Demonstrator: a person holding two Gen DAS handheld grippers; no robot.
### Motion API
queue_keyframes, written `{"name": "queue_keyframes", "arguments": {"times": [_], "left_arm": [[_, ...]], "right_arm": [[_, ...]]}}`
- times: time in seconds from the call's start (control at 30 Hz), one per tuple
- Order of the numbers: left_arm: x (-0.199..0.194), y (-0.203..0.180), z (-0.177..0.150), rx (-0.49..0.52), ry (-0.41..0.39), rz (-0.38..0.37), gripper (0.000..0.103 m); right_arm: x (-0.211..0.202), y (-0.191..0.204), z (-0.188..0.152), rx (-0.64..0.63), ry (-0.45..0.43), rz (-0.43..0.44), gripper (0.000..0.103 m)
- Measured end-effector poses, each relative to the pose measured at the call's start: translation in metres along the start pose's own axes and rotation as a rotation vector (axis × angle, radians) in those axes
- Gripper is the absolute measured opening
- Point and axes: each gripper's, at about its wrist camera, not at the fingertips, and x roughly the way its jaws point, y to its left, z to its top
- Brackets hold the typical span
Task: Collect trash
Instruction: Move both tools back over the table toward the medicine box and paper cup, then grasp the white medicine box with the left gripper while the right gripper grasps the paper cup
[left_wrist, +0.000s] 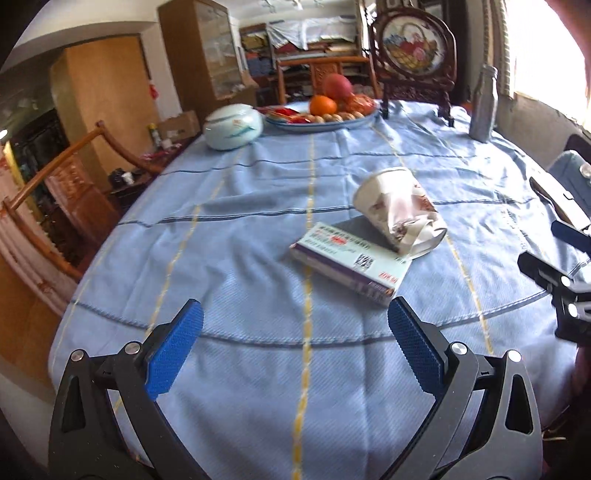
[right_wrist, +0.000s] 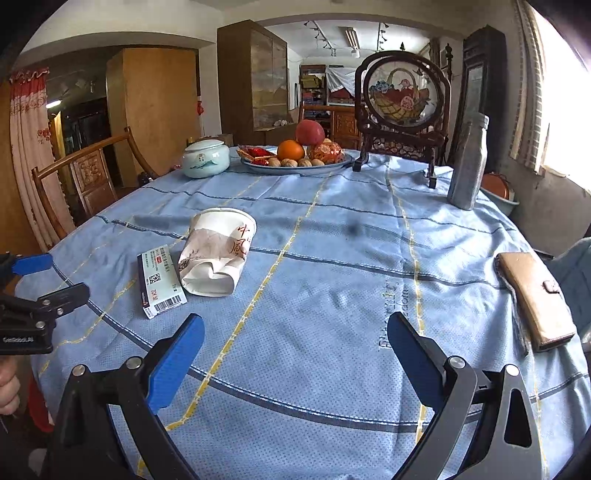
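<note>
A crushed paper cup lies on its side on the blue tablecloth, touching a small flat medicine box. My left gripper is open just short of the box, nothing between its blue pads. In the right wrist view the left gripper shows at the left edge, open. My right gripper is open over bare cloth, to the right of the cup and box. It appears at the right edge of the left wrist view as the right gripper.
A round table with blue cloth carries a fruit plate, a lidded ceramic jar, a framed embroidery stand, a grey bottle and a tan wallet. A wooden chair stands at the left.
</note>
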Motion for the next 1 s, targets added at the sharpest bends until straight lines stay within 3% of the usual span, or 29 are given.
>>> {"name": "queue_keyframes", "arguments": {"times": [0.17, 0.4, 0.8, 1.0], "left_arm": [[0.041, -0.006, 0.034, -0.039, 0.115, -0.080, 0.096], [0.076, -0.011, 0.058, -0.094, 0.188, -0.119, 0.096], [0.112, -0.010, 0.054, -0.152, 0.311, -0.163, 0.096], [0.101, 0.000, 0.039, -0.069, 0.317, -0.091, 0.096]], "right_arm": [[0.013, 0.000, -0.002, 0.012, 0.080, -0.006, 0.097], [0.010, 0.004, -0.003, -0.015, 0.067, -0.011, 0.097], [0.011, -0.001, -0.002, 0.012, 0.072, 0.020, 0.097], [0.010, -0.003, -0.002, 0.020, 0.068, 0.029, 0.097]]}}
